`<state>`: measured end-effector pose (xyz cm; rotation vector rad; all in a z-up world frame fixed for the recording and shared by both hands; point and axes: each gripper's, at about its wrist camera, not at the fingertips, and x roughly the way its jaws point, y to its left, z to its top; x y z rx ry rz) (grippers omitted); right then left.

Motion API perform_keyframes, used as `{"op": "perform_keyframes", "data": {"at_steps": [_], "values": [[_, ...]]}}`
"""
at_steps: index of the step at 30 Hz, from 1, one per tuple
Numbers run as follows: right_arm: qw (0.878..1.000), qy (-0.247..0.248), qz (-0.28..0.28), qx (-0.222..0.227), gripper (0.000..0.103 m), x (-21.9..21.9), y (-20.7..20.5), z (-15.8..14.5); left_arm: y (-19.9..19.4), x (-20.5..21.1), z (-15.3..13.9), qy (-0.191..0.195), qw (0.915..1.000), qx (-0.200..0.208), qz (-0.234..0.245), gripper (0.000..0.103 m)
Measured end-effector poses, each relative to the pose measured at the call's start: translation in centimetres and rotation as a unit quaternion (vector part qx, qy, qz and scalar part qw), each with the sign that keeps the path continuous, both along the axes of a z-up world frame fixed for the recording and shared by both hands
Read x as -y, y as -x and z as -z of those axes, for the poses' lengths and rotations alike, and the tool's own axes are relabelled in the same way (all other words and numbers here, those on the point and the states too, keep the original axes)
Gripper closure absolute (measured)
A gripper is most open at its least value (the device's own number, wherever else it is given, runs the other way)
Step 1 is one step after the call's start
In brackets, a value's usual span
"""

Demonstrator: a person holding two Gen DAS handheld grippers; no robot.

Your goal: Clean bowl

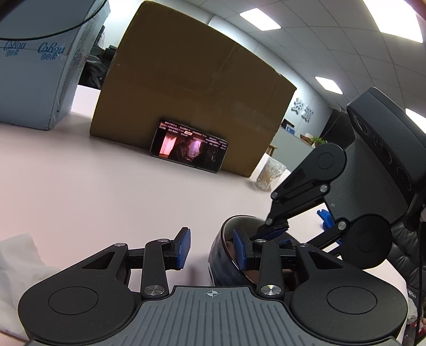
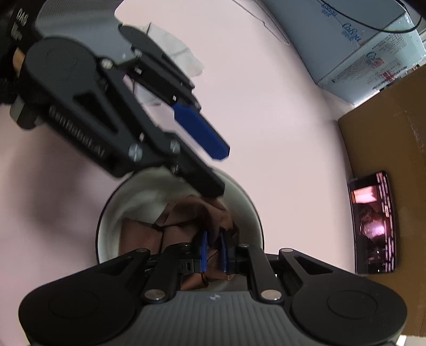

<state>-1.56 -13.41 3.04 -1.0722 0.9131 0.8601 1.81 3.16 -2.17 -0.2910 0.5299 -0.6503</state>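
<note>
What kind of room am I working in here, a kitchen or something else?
Probably an office, not a kitchen: recessed ceiling light panels, a large brown cardboard box and a phone playing video on a pale pink tabletop.

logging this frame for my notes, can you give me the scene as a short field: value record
surface: pink table
bowl: dark bowl, pale inside, upright
left gripper: open, one finger inside the bowl, one outside its rim
right gripper: shut on brown cloth, inside the bowl
white tissue: on table, beside left gripper
phone: screen lit, leaning against cardboard box
</note>
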Motion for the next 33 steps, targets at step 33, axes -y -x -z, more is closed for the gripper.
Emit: {"op": "perform_keyframes", "data": {"at_steps": [33], "values": [[1.000,-0.014,-0.011,-0.016,0.085,-0.1,0.7,-2.5,0.2,-0.1,-0.1,-0.004,1.0000,0.004,-0.001,0.069]]}}
